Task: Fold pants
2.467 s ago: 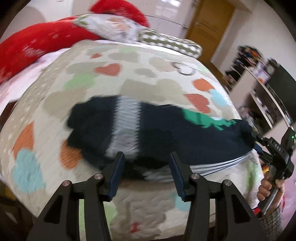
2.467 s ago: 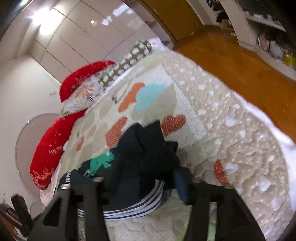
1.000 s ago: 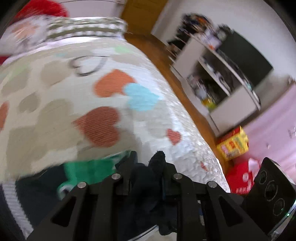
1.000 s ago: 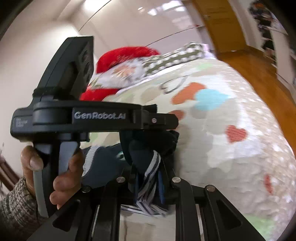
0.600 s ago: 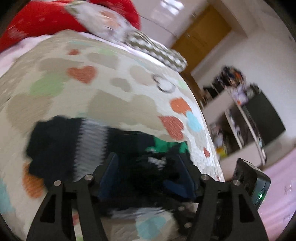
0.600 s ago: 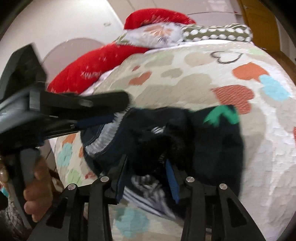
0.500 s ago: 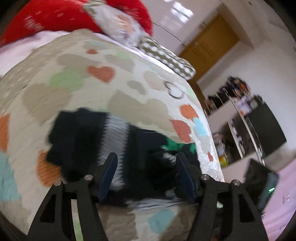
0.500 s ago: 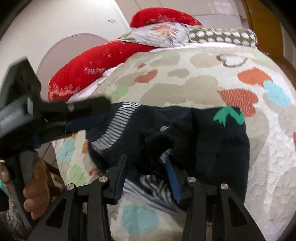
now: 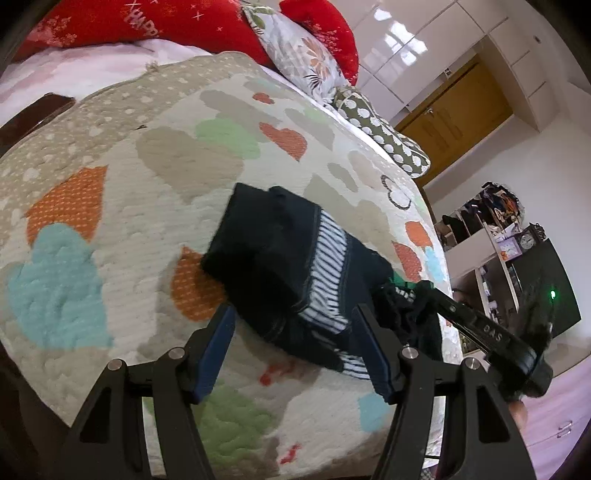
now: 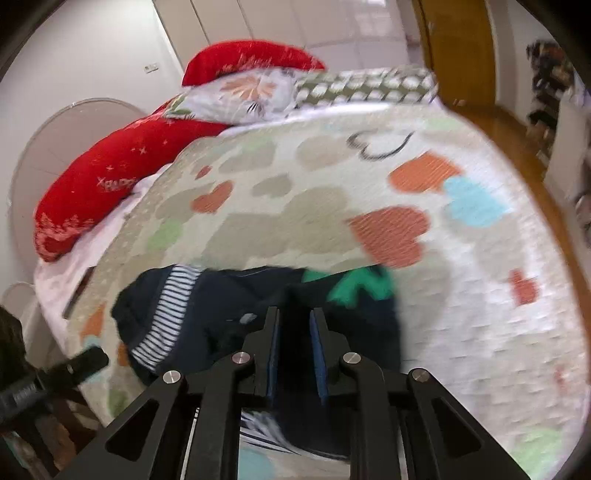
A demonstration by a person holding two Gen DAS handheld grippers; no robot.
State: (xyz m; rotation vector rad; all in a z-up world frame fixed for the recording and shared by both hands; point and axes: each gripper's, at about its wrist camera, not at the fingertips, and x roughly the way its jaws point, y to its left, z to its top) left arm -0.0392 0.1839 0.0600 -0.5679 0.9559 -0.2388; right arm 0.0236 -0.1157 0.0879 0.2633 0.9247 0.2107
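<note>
Dark navy pants (image 9: pixel 295 269) with a blue-and-white striped band and a green patch lie folded on the heart-patterned quilt (image 9: pixel 166 155). My left gripper (image 9: pixel 295 332) is open and empty, held just above the pants' near edge. My right gripper (image 10: pixel 293 332) is nearly shut, its jaws narrow over the dark fabric of the pants (image 10: pixel 221 306); I cannot tell if cloth is pinched. The right gripper also shows in the left wrist view (image 9: pixel 480 328) at the pants' right end.
Red pillows (image 9: pixel 166 26), a floral pillow (image 10: pixel 251 92) and a dotted pillow (image 9: pixel 380 125) lie at the head of the bed. A wooden door (image 9: pixel 454 114) and shelves (image 9: pixel 491 229) stand beyond. The quilt's edge drops off near both grippers.
The left gripper let go of the pants, opened and drew back left. The right gripper carried the pants' end over, laid it down and narrowed its jaws above the fabric.
</note>
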